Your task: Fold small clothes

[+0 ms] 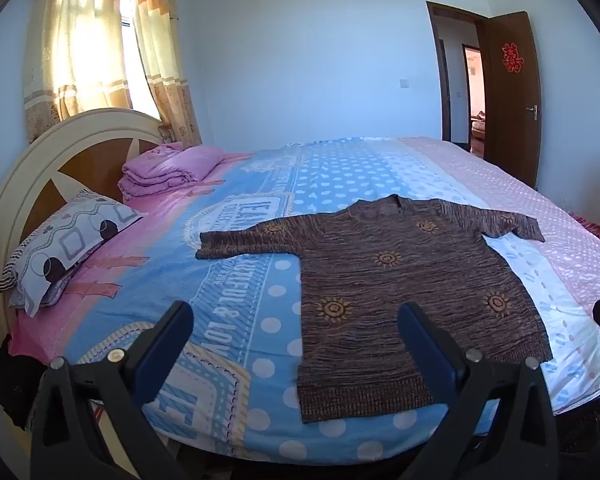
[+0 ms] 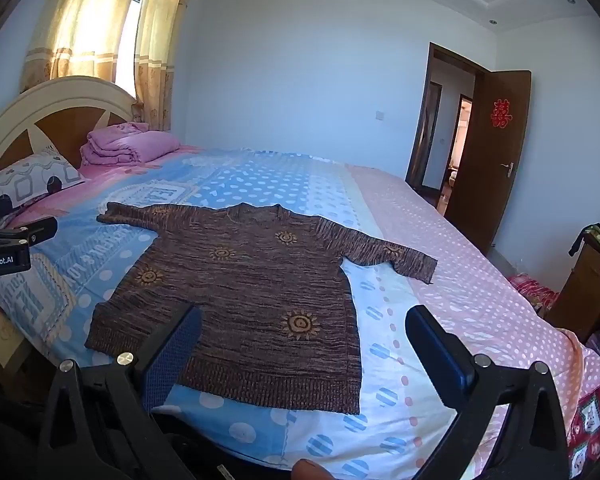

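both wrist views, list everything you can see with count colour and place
brown knitted sweater: one, brown with orange suns, spread flat on the bed
patterned bedsheet: one, blue, pink and white
folded pink blanket: one, by the headboard
grey patterned pillow: one, at the headboard
cream and brown headboard: one, left
yellow curtains: one pair, at the window
brown door: one, open, red emblem
left gripper: black, open
right gripper: black, open

Daylight glows through the drawn curtains (image 1: 100,52) at the left, overexposed there, leaving the room evenly bright and bluish, sharp at centre, with fisheye bending and dark vignetted corners.
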Demonstrator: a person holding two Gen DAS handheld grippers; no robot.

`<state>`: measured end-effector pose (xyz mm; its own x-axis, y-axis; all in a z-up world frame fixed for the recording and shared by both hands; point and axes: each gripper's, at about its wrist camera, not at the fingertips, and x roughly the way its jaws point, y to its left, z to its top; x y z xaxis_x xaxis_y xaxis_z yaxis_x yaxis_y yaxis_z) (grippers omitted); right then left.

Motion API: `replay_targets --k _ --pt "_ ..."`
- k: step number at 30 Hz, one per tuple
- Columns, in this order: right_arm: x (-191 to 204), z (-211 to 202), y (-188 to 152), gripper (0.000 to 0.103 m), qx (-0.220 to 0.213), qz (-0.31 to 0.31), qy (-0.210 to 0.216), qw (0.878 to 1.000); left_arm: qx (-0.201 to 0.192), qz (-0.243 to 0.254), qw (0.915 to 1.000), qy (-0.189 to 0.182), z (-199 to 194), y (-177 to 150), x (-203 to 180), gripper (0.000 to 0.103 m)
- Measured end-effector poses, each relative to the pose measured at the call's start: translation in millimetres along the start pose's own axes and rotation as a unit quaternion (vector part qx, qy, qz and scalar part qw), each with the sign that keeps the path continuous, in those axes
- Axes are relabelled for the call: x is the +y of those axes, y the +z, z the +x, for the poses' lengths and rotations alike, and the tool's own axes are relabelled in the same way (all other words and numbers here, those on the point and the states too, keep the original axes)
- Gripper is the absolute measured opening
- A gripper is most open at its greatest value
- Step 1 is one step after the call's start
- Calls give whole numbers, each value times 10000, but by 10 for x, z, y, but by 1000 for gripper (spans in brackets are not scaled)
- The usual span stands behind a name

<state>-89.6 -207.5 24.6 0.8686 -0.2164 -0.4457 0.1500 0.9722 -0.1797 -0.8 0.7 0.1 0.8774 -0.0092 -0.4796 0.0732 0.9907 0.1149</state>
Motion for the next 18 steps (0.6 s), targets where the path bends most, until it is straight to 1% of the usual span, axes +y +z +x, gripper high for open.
replay_targets --k 6,7,8,9,11,12,18 --pt "-27 -3 6 102 -7 24 -22 10000 44 13 10000 61 -24 -4 -14 103" --pt "21 31 -62 102 -2 22 -11 10000 40 12 10000 71 -37 -7 -17 103" --pt "22 30 -73 102 -6 29 -10 10000 38 11 10000 62 -20 -81 24 103" --pt "23 28 -85 102 -9 35 -11 10000 91 25 10000 17 23 -29 9 103" --pt "23 19 -110 102 -22 41 -15 10000 90 28 10000 20 22 -37 14 103" --pt "8 36 -36 102 34 5 -6 10000 90 24 10000 14 21 -41 18 103" --pt "-2 69 -60 102 94 21 30 9999 114 47 9999 39 41 -26 7 103"
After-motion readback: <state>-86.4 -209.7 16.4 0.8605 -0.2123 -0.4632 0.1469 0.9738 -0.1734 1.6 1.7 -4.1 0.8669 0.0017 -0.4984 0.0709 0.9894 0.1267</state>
